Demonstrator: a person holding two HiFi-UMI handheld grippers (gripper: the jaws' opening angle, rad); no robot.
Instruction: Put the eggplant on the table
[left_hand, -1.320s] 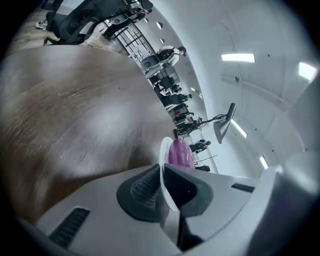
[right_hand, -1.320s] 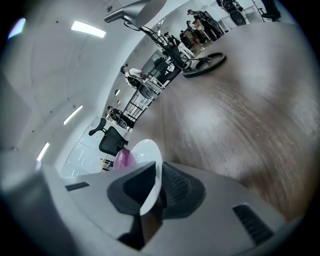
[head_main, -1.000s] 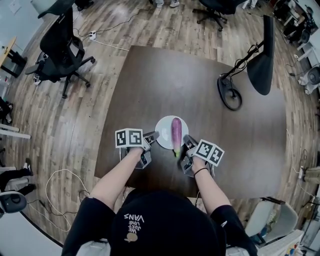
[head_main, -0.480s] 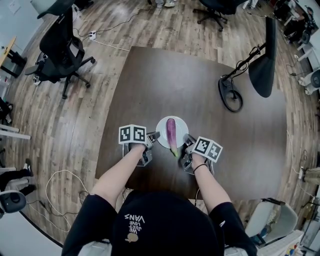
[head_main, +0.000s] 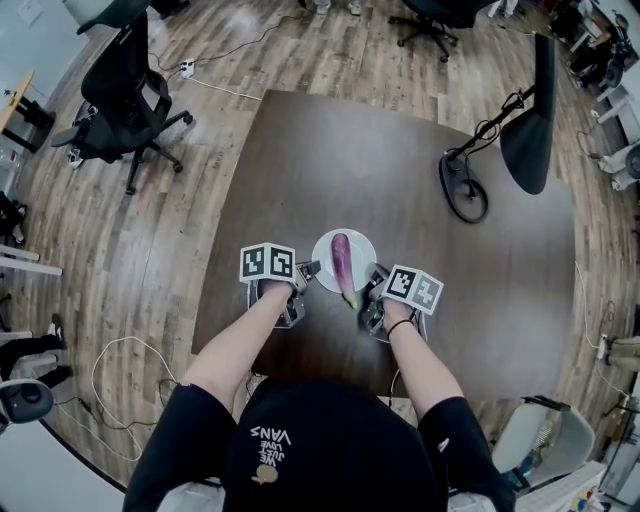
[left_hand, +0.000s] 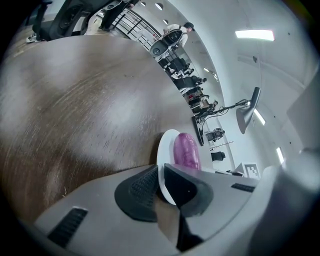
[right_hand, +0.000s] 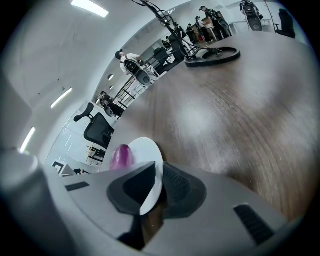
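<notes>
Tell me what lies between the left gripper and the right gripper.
The white plate carrying the eggplant, seen in the head view. The left gripper and right gripper each clamp its rim.

You work in an office-like lab: wheeled office chairs (head_main: 125, 90) stand around your dark bench (head_main: 380, 160), and loose cables (head_main: 225, 92) trail across the wood-plank floor (head_main: 90, 230).
</notes>
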